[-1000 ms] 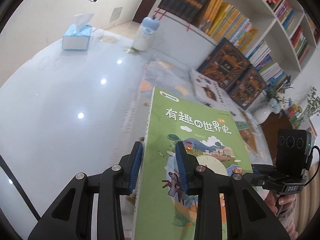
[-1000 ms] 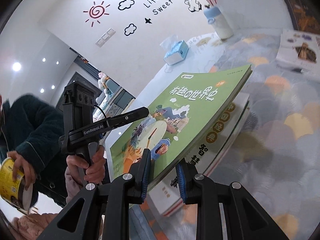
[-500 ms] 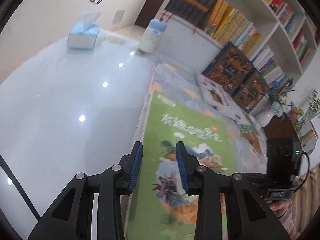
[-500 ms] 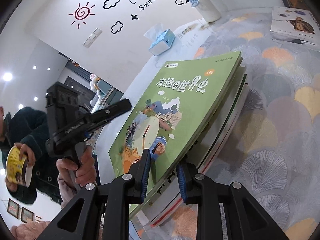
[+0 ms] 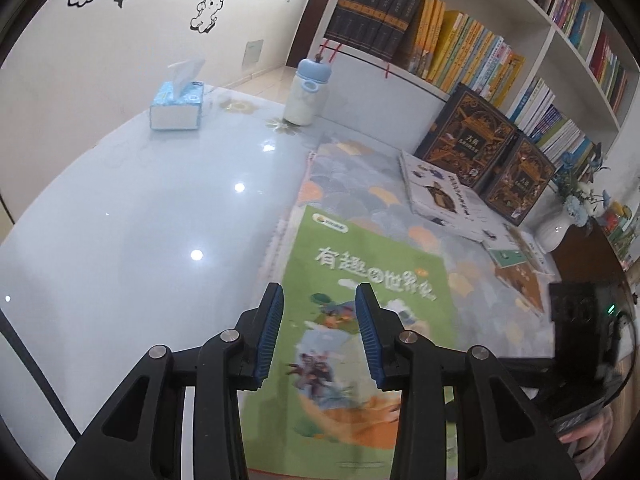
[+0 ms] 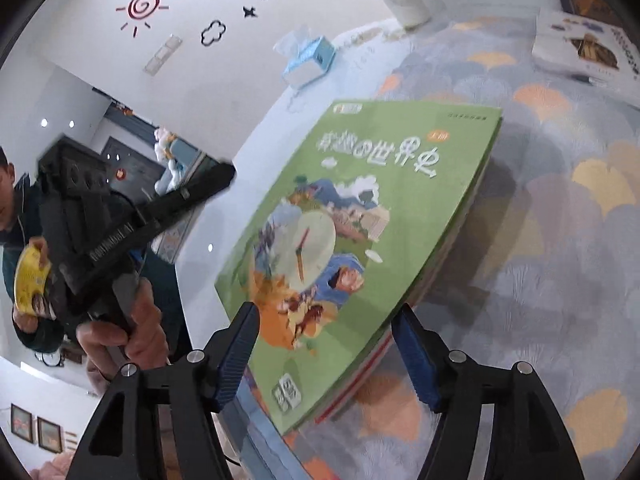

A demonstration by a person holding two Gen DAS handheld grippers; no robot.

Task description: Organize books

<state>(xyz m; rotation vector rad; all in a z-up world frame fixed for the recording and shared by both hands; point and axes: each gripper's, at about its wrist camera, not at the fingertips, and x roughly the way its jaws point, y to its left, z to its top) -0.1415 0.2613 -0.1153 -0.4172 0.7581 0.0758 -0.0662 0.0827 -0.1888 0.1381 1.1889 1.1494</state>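
Green book point(image 6: 360, 216) lies flat on top of a stack of books point(image 6: 404, 320) on the patterned mat point(image 6: 560, 240), centre of both frames. Right hand-held gripper point(image 6: 326, 354) has just been opening and stands spread, pads clear of the book. Left hand-held gripper point(image 5: 318, 334) has also just been opening, its narrow gap above the cover, pinching nothing.

White decal wall point(image 5: 100, 40), white bookshelf point(image 5: 560, 52), glossy tabletop point(image 5: 140, 208)

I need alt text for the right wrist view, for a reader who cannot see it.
A green illustrated picture book lies flat on top of a stack of books on a fan-patterned mat. The right tool has just been opening; its blue pads stand apart, clear of the book's near corner.
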